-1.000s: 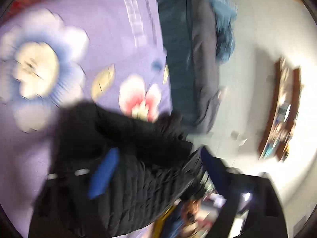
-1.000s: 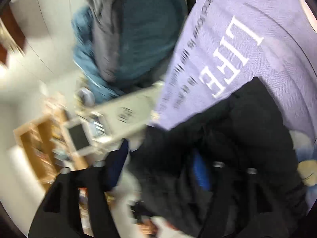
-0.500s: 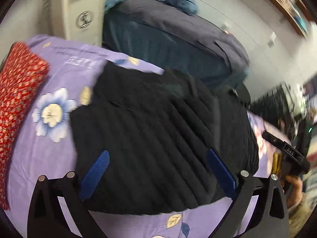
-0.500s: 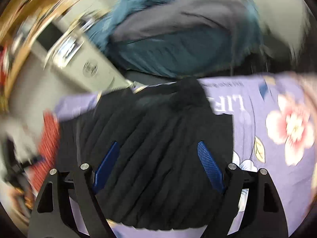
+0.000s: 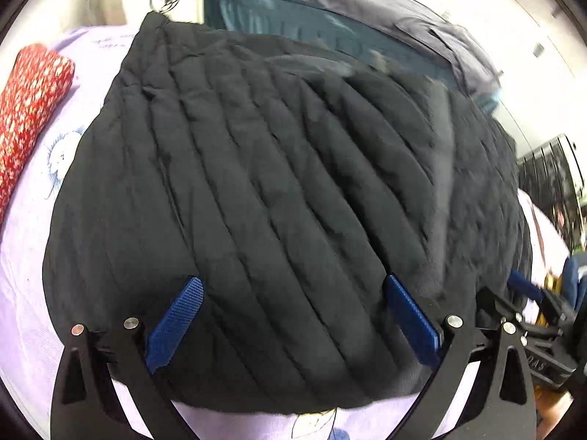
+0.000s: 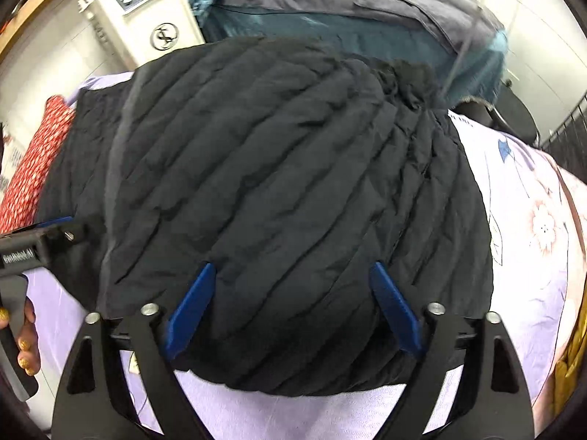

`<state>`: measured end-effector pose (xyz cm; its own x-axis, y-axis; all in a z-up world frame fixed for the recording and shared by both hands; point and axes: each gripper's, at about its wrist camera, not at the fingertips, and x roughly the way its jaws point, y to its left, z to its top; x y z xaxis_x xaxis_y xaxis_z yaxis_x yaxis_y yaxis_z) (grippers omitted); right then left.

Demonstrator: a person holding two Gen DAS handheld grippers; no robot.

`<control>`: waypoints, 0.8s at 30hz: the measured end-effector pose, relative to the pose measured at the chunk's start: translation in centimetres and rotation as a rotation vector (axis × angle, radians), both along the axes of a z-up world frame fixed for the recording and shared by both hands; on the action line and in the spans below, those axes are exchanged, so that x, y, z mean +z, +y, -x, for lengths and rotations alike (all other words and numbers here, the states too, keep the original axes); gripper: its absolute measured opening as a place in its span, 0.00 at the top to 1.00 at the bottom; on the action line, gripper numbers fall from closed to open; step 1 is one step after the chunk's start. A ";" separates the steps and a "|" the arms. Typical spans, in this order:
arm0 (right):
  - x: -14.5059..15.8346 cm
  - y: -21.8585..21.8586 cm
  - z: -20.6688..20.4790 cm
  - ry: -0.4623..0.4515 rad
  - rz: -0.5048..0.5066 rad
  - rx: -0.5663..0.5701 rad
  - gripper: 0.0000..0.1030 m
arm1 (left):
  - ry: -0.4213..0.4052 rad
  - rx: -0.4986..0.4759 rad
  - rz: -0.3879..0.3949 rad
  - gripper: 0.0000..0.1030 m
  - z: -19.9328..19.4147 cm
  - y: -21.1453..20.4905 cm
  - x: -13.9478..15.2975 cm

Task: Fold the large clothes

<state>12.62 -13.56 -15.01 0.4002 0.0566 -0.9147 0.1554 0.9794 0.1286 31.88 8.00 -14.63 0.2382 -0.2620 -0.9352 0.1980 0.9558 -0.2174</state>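
A black quilted jacket lies spread flat on the purple flowered bedsheet; it also fills the right wrist view. My left gripper is open and empty, its blue pads over the jacket's near hem. My right gripper is open and empty, hovering over the near hem too. The left gripper's body shows at the left edge of the right wrist view. The right gripper's body shows at the right edge of the left wrist view.
A red patterned pillow lies at the left of the bed. A heap of teal and grey clothes lies behind the jacket. A white machine stands at the back left.
Both grippers let go of the bunched jacket and opened. The jacket now lies spread flat on the bed, and both grippers moved closer over its near hem.
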 end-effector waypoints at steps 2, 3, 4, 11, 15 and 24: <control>-0.8 -1.1 -0.6 0.028 -0.028 -0.031 0.09 | 0.040 0.042 0.012 0.05 -1.1 0.4 -0.8; -1.1 -1.0 -0.9 0.040 -0.040 -0.040 0.07 | 0.064 0.052 0.015 0.05 -1.4 0.3 -1.4; -1.7 -1.0 -1.3 0.060 -0.048 -0.052 0.06 | 0.084 0.054 0.009 0.05 -1.7 0.1 -2.0; -3.4 0.0 -1.5 0.083 -0.002 -0.052 0.04 | 0.081 0.044 -0.080 0.04 -2.1 -1.5 -3.7; -3.7 0.4 -1.9 0.076 0.010 -0.055 0.04 | 0.066 0.042 -0.098 0.04 -2.1 -2.2 -4.0; -3.8 1.0 -2.2 0.079 0.005 -0.050 0.04 | 0.030 0.014 -0.125 0.04 -1.7 -3.4 -4.1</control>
